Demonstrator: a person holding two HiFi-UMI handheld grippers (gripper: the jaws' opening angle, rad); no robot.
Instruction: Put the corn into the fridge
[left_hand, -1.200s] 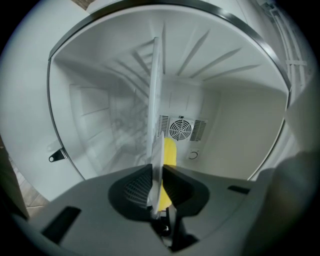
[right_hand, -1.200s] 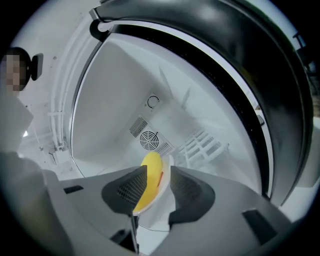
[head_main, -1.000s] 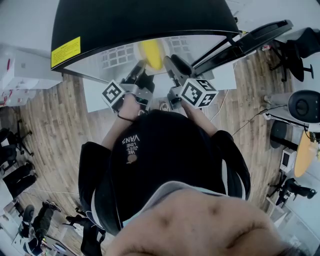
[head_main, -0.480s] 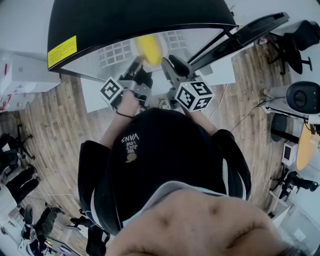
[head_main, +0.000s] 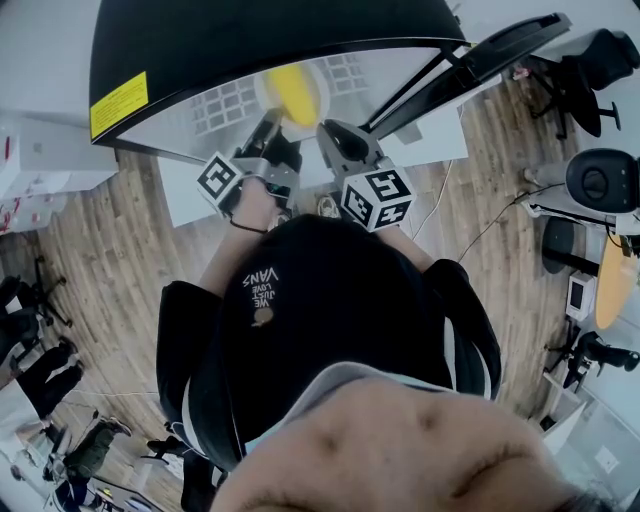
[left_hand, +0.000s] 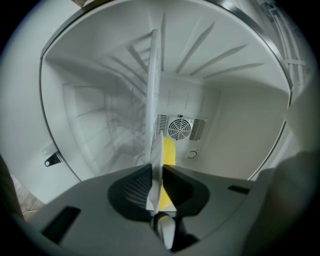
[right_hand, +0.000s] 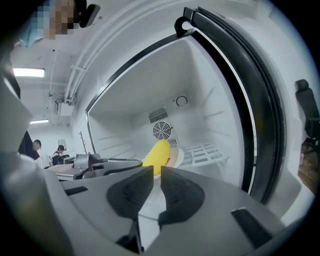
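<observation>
Corn (right_hand: 156, 156) lies on the plate (right_hand: 178, 156) inside the fridge (right_hand: 215, 95), mid-frame in the right gripper view, long axis pointing away toward the back fan (right_hand: 162, 131). Left gripper (left_hand: 156, 172) is clamped on the plate rim, so it's nearer. Right gripper (right_hand: 156, 174) sits just short of the rim. Its jaws have just been closing, now a narrow slit with nothing pinched.

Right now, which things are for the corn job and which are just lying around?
For the job: corn; its white plate; open fridge; left gripper, clamped on the plate; right gripper, jaws just closing, nothing clearly between them.
Just lying about: office chair; yellow tabletop.
</observation>
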